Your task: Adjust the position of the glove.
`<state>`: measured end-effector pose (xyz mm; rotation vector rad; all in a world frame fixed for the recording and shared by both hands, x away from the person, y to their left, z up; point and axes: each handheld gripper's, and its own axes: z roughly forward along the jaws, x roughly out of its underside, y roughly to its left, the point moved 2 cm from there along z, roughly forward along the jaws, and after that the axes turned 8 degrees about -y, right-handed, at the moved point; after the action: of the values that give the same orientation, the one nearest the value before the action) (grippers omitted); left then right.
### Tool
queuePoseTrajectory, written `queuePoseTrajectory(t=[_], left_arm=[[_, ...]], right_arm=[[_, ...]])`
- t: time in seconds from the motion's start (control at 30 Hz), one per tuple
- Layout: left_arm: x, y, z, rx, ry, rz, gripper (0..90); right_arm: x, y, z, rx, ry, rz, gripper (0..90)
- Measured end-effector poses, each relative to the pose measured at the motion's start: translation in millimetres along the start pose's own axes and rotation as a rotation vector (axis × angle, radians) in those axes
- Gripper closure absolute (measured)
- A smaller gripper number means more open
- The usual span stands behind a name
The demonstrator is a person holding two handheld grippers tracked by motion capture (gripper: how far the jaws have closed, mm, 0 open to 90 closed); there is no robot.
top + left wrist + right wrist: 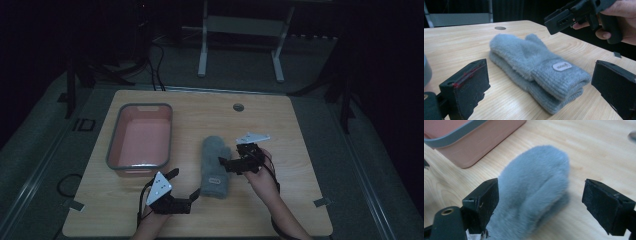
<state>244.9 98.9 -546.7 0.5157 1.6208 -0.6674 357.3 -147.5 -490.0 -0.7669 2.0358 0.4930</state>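
A pair of grey fuzzy mittens [215, 165], stacked one on the other, lies on the wooden desk [280, 130] just right of a pink basin with a grey rim [141, 137]. The left tool [192, 192] sits near the knit cuffs, jaws spread wide and empty. The right tool [223, 162] hangs over the mittens, jaws released, straddling the fuzzy end [536, 187].

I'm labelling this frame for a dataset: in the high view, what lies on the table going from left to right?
Pink bin → left gripper → grey mittens → right gripper, whose tip reaches the mittens' right edge while its body and the hand holding it lie further right.
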Motion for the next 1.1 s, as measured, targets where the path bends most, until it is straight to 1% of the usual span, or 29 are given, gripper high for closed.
queuePoseTrajectory(t=[0.03,0.07,0.1,0.13,0.17,0.2,0.27,0.3,0.33,0.37,0.4,0.5,0.53,0.57,0.6,0.63,0.67,0.7,0.73,0.77,0.8,0.83,0.87,0.9,0.93,0.97,1.0,1.07,1.1], left_arm=[[-2.3,-0.1,1.0,0.013,0.002,-0.021,1.6],[-4.4,0.0,2.4,0.027,0.015,-0.040,1.6],[-5.8,-0.3,3.8,0.031,0.023,-0.046,1.6],[-8.0,-1.3,6.4,0.031,0.042,-0.040,1.6],[-9.6,-2.2,8.4,0.043,0.048,-0.036,1.6],[-11.3,-3.2,10.7,0.053,0.053,-0.037,1.6],[-14.7,-4.2,16.0,0.058,0.063,-0.038,1.6],[-16.3,-4.5,18.9,0.055,0.073,-0.034,1.6],[-17.9,-4.6,22.1,0.048,0.085,-0.021,1.6],[-19.6,-4.6,24.7,0.058,0.091,-0.016,1.6],[-21.2,-4.2,27.6,0.060,0.095,-0.011,1.5],[-25.3,-2.2,37.6,0.058,0.117,0.000,1.6],[-26.5,-0.9,41.7,0.053,0.123,-0.008,1.6],[-27.5,0.8,45.4,0.061,0.130,-0.016,1.6],[-29.0,2.3,48.7,0.052,0.134,-0.011,5.1],[-30.4,3.4,52.2,0.032,0.136,-0.001,12.9],[-31.7,4.3,56.2,0.035,0.147,0.006,15.2],[-32.9,5.0,60.6,0.023,0.166,0.016,15.2],[-34.0,5.7,64.1,0.022,0.173,0.025,22.5],[-34.7,6.1,67.4,0.008,0.183,0.043,22.5],[-34.7,6.5,71.6,-0.013,0.200,0.056,26.9],[-33.9,7.3,76.1,-0.029,0.230,0.058,26.9],[-32.1,8.8,81.0,-0.044,0.261,0.052,26.9],[-30.1,10.0,84.8,-0.054,0.272,0.041,26.9],[-28.0,11.4,87.5,-0.072,0.282,0.036,27.7],[-25.6,12.9,90.5,-0.086,0.301,0.031,27.7],[-22.9,15.0,92.9,-0.088,0.320,0.024,28.1],[-16.5,19.6,96.8,-0.103,0.375,-0.006,28.1],[-13.1,21.4,98.2,-0.102,0.397,-0.021,28.1]], right_arm=[[0.6,-2.0,-2.9,-0.004,-0.014,-0.015,14.2],[2.7,-6.2,-8.7,-0.010,-0.071,-0.064,16.6],[2.7,-6.2,-8.7,-0.010,-0.071,-0.064,16.6],[3.8,-7.9,-11.1,-0.018,-0.100,-0.077,16.5],[6.2,-11.2,-14.9,-0.028,-0.146,-0.085,16.6],[8.3,-14.4,-17.4,-0.032,-0.163,-0.084,17.0],[13.8,-20.6,-22.2,-0.047,-0.162,-0.079,17.0],[16.9,-22.9,-25.9,-0.062,-0.135,-0.056,17.3],[16.9,-22.9,-25.9,-0.062,-0.135,-0.056,17.3],[18.6,-23.2,-27.3,-0.077,-0.120,-0.058,17.2],[20.4,-22.9,-28.5,-0.079,-0.113,-0.053,16.1],[26.3,-25.2,-27.2,-0.086,-0.081,-0.012,15.5],[28.2,-26.2,-26.1,-0.084,-0.081,0.000,12.5],[29.8,-26.7,-23.9,-0.093,-0.064,0.002,11.1],[31.1,-26.9,-21.7,-0.098,-0.055,0.000,11.0],[32.2,-26.4,-19.6,-0.091,-0.055,-0.001,11.0],[33.7,-24.3,-14.4,-0.103,-0.041,-0.011,11.6],[33.7,-24.3,-14.4,-0.103,-0.041,-0.011,11.6],[34.2,-21.8,-8.8,-0.076,-0.024,-0.049,21.5],[34.2,-21.8,-8.8,-0.076,-0.024,-0.049,21.5],[34.3,-21.0,-5.8,-0.069,-0.018,-0.046,25.5],[34.1,-20.1,-2.9,-0.074,-0.019,-0.034,32.6],[34.0,-19.0,0.3,-0.083,-0.018,-0.032,37.8],[33.9,-18.0,4.0,-0.072,-0.011,-0.025,38.1],[33.6,-17.2,7.9,-0.067,-0.003,-0.017,41.1],[33.3,-16.0,11.1,-0.075,0.000,-0.016,42.3],[33.5,-15.0,14.0,-0.068,0.005,-0.021,41.9],[35.9,-13.0,20.2,-0.076,0.037,-0.027,41.5],[41.0,-11.3,25.7,-0.074,0.071,-0.034,42.3]])
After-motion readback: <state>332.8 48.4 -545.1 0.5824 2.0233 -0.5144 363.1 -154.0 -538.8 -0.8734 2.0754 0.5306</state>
